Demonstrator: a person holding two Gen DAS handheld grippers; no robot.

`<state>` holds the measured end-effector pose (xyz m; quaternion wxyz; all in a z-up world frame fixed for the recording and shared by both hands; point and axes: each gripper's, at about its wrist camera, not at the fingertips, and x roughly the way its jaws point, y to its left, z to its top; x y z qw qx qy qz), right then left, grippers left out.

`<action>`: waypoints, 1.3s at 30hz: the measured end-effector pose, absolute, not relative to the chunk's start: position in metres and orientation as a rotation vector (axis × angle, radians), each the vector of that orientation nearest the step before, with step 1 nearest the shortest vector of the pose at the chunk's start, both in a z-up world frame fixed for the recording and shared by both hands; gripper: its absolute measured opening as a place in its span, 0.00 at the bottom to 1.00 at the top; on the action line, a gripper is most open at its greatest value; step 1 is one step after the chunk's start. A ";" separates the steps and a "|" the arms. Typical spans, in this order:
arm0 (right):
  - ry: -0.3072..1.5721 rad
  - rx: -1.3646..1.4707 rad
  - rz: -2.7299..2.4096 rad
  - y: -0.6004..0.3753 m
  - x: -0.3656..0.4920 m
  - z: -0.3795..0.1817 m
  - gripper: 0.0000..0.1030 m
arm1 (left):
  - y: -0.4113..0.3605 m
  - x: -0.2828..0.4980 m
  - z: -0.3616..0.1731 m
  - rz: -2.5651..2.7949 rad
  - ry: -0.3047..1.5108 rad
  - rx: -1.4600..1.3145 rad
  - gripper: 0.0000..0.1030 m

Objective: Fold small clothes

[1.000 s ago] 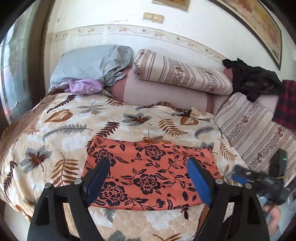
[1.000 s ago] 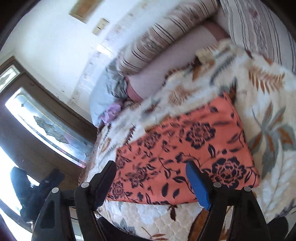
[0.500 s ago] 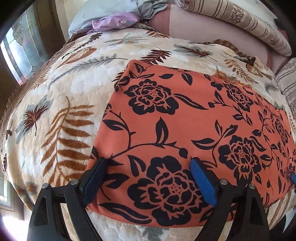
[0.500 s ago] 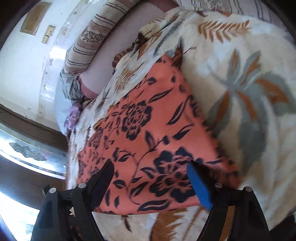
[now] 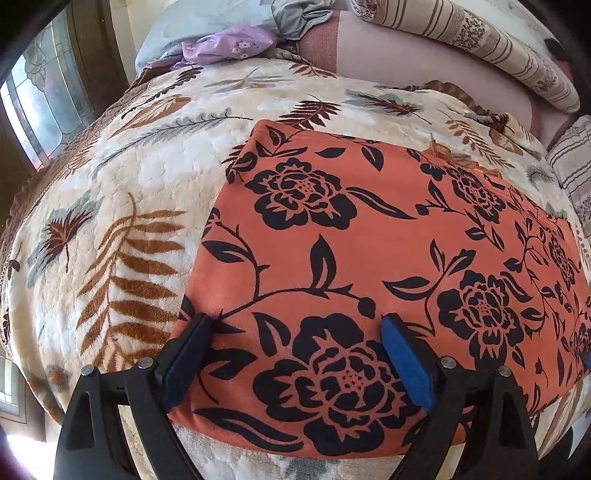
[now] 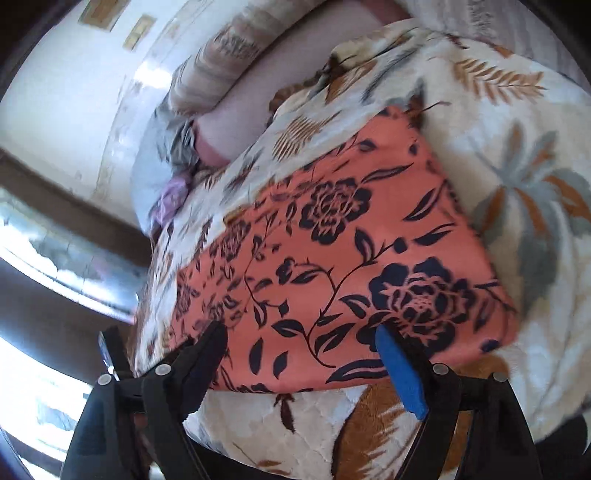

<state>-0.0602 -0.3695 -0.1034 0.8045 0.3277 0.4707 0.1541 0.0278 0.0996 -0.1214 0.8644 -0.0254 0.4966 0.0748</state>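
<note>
Over the near edge of the bed (image 5: pixel 122 229) is where both my tools are rn, each pitched down at the cloth. Left tool (image 5: pixel 295 332) sits low over the near-left corner of the orange floral garment (image 5: pixel 369 251), pads wide apart w/ the fabric's edge showing between them, nothing pinched. The dark finger (image 5: pixel 184 362) is right about at the garment's left edge, blue finger (image 5: pixel 402 362) is over the big black flower. Right tool (image 6: pixel 299 343) is tilted down too, but less steeply, and that view is rolled, so the wall looks slanted. Its pads are also spread wide, hanging over the near hem close to the right corner, not clamped on anything. Can't tell if either tool's tips actually touch the cloth.

Garment: 1 piece, lying flat on the leaf-print blanket (image 6: pixel 517 166), roughly rectangular, long axis running left-right across the bed, parallel to the near edge. Near hem faces me, far edge faces the pillows.

Other stuff, counted: 1 striped bolster (image 5: pixel 480 40) at the head of the bed, 1 grey pillow (image 5: pixel 207 22) w/ 1 small purple cloth (image 5: pixel 225 48) bunched in front of it, 1 stained-glass window (image 5: pixel 40 107) off to the left. In the right view 2 tan wall plates (image 6: pixel 118 22) show up near the top, kinda blurry.
</note>
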 end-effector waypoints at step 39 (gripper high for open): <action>0.961 1.089 0.109 -0.445 -0.076 -0.142 0.80 | 0.026 0.028 -0.085 0.051 1.031 0.036 0.90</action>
